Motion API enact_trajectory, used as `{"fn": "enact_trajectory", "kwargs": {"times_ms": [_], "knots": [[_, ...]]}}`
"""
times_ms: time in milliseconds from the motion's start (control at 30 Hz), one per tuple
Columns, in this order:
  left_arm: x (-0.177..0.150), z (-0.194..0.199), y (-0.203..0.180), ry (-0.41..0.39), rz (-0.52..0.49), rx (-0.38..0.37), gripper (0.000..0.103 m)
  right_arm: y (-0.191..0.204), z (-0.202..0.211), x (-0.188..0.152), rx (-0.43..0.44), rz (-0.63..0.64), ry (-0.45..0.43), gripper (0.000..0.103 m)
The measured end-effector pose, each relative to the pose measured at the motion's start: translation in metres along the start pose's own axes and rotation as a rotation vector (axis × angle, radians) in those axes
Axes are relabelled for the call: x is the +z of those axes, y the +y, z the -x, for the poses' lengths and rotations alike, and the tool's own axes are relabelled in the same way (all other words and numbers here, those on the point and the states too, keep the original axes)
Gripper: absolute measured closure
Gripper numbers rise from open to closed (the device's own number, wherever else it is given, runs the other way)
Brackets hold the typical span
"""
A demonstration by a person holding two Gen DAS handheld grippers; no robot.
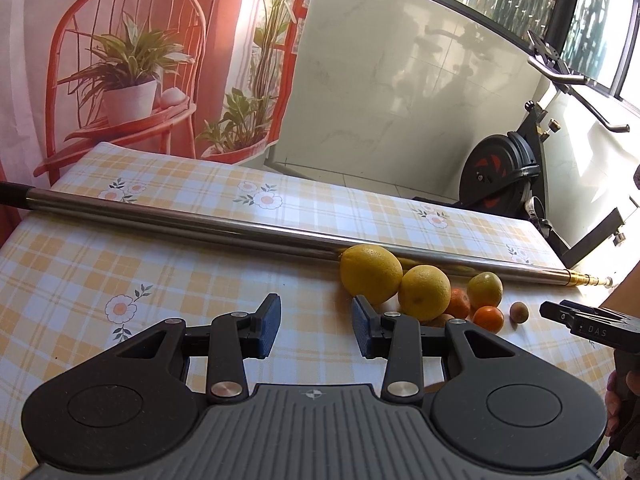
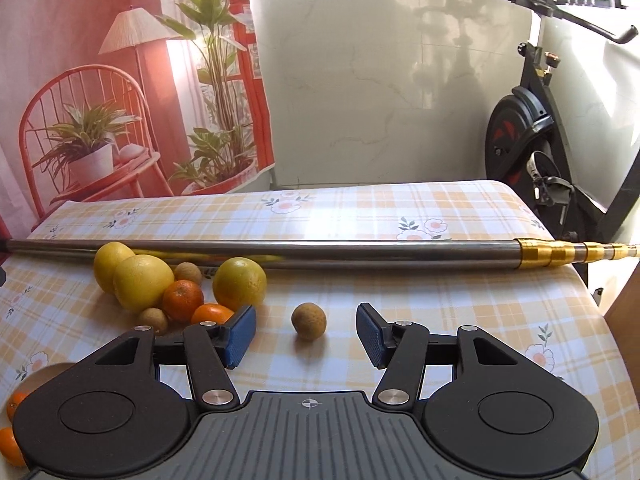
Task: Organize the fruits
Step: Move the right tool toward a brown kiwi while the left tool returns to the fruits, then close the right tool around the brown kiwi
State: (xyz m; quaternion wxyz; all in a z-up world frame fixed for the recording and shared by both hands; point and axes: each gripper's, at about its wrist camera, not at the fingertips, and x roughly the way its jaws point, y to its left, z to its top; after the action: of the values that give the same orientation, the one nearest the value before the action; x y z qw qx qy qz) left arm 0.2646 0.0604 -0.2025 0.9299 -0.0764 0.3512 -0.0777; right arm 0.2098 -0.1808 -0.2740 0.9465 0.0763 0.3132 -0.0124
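Observation:
A cluster of fruit lies on the checked tablecloth: two large yellow citrus (image 1: 371,274) (image 2: 142,282), a smaller yellow-green one (image 2: 239,283) (image 1: 485,289), small oranges (image 2: 183,300) (image 1: 488,318) and small brown round fruits (image 2: 151,318). One brown fruit (image 2: 309,321) (image 1: 519,312) lies apart, just ahead of my right gripper (image 2: 306,334), which is open and empty with the fruit between its fingertips' line. My left gripper (image 1: 316,326) is open and empty, left of the cluster. The right gripper's tip shows in the left wrist view (image 1: 576,320).
A long metal pole (image 1: 200,220) (image 2: 320,254) lies across the table behind the fruit. A shallow bowl (image 2: 48,374) with small oranges (image 2: 14,402) sits at the near left. An exercise bike (image 2: 532,136) stands beyond the table's right edge.

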Motion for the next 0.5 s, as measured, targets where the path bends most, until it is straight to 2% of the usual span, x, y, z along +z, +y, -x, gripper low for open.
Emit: {"fn": "enact_trajectory", "kwargs": {"times_ms": [100, 167, 233, 500], "knots": [[0.001, -0.003, -0.003, 0.0, 0.001, 0.002, 0.062, -0.008, -0.013, -0.003, -0.011, -0.007, -0.008, 0.054], [0.001, -0.005, -0.006, 0.002, -0.001, 0.004, 0.062, -0.012, -0.022, -0.006, -0.011, -0.008, -0.008, 0.061], [0.001, -0.007, -0.009, 0.007, -0.004, 0.007, 0.062, -0.014, -0.029, -0.009, -0.002, -0.003, -0.008, 0.063], [0.004, -0.017, -0.014, 0.028, -0.005, 0.022, 0.062, -0.006, -0.043, -0.02, 0.046, 0.064, -0.022, 0.066]]}}
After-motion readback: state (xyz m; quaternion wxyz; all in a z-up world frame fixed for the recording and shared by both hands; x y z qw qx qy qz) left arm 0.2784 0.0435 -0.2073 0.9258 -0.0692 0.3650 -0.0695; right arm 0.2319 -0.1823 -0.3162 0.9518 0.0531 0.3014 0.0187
